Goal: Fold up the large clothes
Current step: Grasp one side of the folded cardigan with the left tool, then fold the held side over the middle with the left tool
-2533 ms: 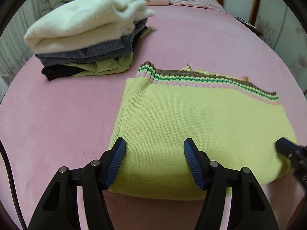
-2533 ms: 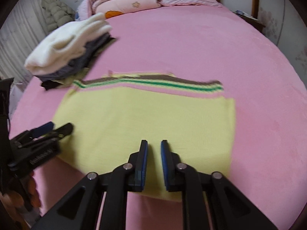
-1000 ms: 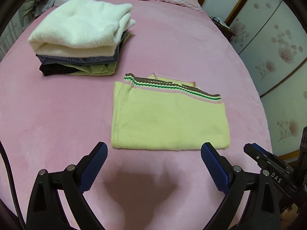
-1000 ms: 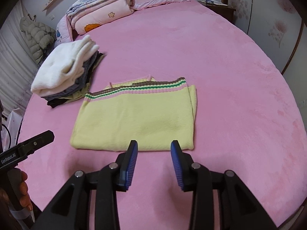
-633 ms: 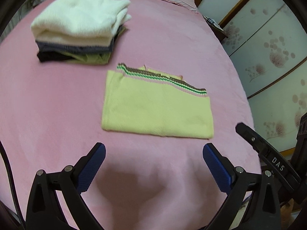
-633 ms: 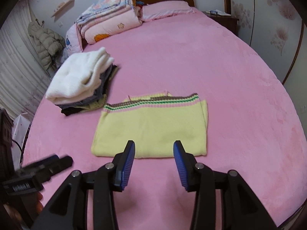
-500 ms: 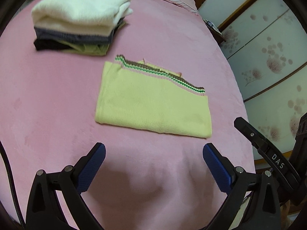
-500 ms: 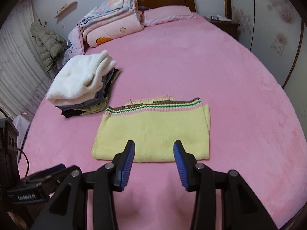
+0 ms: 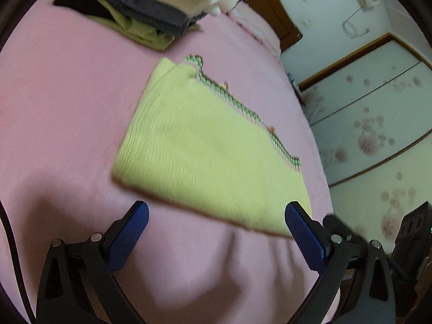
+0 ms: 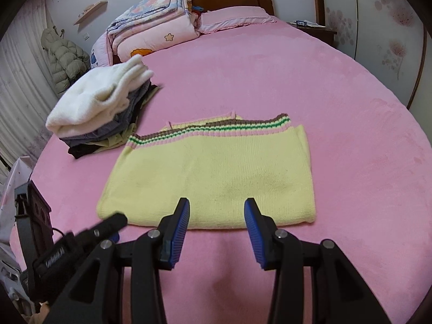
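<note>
Here we are at the pink bed (image 10: 337, 86), and the yellow knit sweater (image 10: 216, 172) lies flat on it, already folded into a broad rectangle, its striped hem band on the side away from both tools. The right hand-held gripper (image 10: 217, 210) hovers right at the sweater's near folded edge, jaws parted with nothing between them, having just been opening a touch. The pads stand over the edge rather than pinching it. The sweater lies directly ahead of this gripper, with its long axis running across the gripper's line, left to right.

The left hand-held gripper (image 9: 216, 216) is spread wide and empty; the sweater sits ahead of it and slants off toward its right, the near edge running between the two pads (this view is smeared, so whether the pads brush the knit I cannot tell). In the right wrist view it shows low at the left, just off the sweater's near left corner.

Both are close, but the right one looks squarer to the near edge. My read: the next fold hinges on that edge, each tool taking its own end. The stack of folded clothes (image 10: 100, 108) waits beyond, off to the left.
</note>
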`<state>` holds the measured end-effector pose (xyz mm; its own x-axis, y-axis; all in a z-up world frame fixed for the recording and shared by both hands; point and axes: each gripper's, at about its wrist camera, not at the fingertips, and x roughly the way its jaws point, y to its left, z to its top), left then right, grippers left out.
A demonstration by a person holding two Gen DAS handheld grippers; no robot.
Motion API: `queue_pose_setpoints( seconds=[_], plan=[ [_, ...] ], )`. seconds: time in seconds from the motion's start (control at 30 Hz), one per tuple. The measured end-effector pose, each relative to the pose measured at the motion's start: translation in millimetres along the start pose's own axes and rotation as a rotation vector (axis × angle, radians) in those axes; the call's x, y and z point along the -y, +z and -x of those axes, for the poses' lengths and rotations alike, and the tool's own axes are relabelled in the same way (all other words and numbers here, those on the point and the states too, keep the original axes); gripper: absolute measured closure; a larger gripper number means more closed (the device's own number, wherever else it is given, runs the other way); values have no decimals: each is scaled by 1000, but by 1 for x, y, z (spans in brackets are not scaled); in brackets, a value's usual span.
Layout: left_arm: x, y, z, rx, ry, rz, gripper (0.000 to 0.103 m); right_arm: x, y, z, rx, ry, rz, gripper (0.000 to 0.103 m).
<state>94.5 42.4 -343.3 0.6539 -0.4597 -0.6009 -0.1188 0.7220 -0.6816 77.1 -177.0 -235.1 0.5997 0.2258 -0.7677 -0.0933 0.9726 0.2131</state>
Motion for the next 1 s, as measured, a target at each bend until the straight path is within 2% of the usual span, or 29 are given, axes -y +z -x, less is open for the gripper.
queue_pose_setpoints(
  seconds=[0.2, 0.3, 0.4, 0.47, 0.5, 0.53, 0.6, 0.67, 0.8, 1.0],
  plan=[
    [-1, 15, -18, 76, -33, -41, 3, 3, -4, -19, 8, 9, 12, 61],
    [0, 25, -25, 104, -43, -43, 11, 2, -2, -23, 23, 14, 22, 61],
    [2, 29, -30, 122, -33, -38, 42, 1, 2, -29, 34, 9, 34, 61],
    [4, 32, -32, 137, -7, -44, 77, -1, 4, -32, 38, 2, 47, 61],
    [5, 34, -30, 142, 1, -46, 84, -3, 6, -34, 45, -7, 62, 62],
    [6, 35, -29, 141, 2, -47, 87, -6, 8, -36, 50, -16, 77, 65],
    [11, 35, -28, 127, 35, -72, 89, -14, 11, -41, 49, -21, 117, 80],
    [21, 34, -24, 134, 52, -113, 90, -22, 13, -47, 44, -17, 147, 89],
    [42, 35, -11, 167, 67, -206, 90, -37, 13, -62, 37, 21, 189, 98],
    [77, 28, -1, 168, 54, -393, 91, -34, -2, -94, -29, 53, 180, 101]
  ],
)
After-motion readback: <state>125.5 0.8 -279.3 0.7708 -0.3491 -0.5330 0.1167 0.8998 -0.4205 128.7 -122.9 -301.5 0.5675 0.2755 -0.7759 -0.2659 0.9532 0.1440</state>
